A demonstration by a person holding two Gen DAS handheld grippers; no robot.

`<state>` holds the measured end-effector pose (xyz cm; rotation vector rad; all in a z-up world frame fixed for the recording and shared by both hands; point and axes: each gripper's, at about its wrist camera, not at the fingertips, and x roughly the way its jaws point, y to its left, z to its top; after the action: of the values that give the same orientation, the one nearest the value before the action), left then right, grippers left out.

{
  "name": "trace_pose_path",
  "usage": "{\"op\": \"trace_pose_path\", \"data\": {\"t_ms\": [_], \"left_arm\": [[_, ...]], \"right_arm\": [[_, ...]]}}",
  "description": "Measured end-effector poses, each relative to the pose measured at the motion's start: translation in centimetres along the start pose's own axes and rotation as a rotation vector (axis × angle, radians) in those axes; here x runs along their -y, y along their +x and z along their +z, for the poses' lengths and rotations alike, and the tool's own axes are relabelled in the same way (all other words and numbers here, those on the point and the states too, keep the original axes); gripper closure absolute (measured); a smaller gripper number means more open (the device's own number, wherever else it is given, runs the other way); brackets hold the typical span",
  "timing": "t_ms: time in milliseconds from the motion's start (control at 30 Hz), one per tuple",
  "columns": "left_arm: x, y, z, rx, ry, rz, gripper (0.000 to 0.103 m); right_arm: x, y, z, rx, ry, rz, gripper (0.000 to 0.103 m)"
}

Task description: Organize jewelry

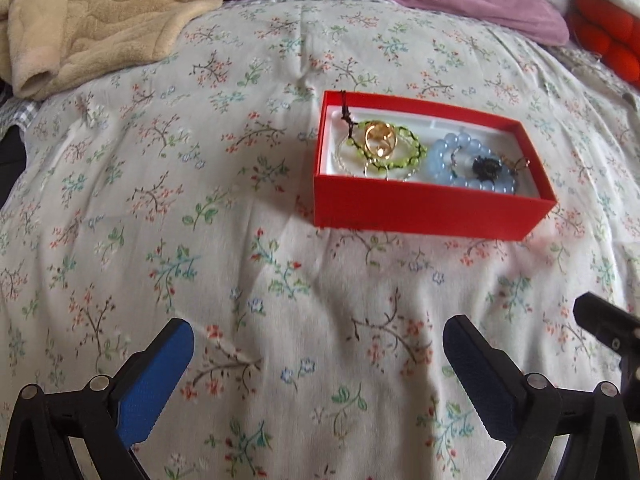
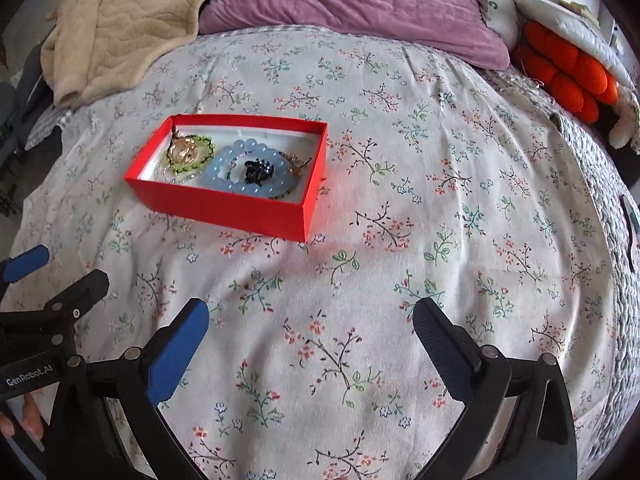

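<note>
Both my tongs hang spread wide with nothing in them. From the left wrist, my left gripper hovers over the floral bedspread, and the red box sits ahead and to the right, holding a green beaded bracelet with a gold ring lying on it, beside a blue bead bracelet around a small black piece. From the right wrist, my right gripper floats released above the same spread, the red box lies ahead to the left, and a beige blanket and purple pillow lie beyond.
</note>
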<state>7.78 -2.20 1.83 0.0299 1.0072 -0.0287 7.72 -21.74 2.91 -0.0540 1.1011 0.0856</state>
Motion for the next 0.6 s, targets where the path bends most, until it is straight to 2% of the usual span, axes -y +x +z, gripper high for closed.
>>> {"op": "trace_pose_path", "data": {"t_ms": [200, 600], "left_arm": [[0.26, -0.43, -0.60, -0.004, 0.000, 0.005, 0.001], [0.68, -0.28, -0.66, -0.005, 0.006, 0.020, 0.001]], "right_arm": [[-1.03, -1.08, -1.36, 0.019, -0.025, -0.021, 0.000], [-0.62, -0.70, -1.12, 0.015, -0.002, -0.036, 0.000]]}}
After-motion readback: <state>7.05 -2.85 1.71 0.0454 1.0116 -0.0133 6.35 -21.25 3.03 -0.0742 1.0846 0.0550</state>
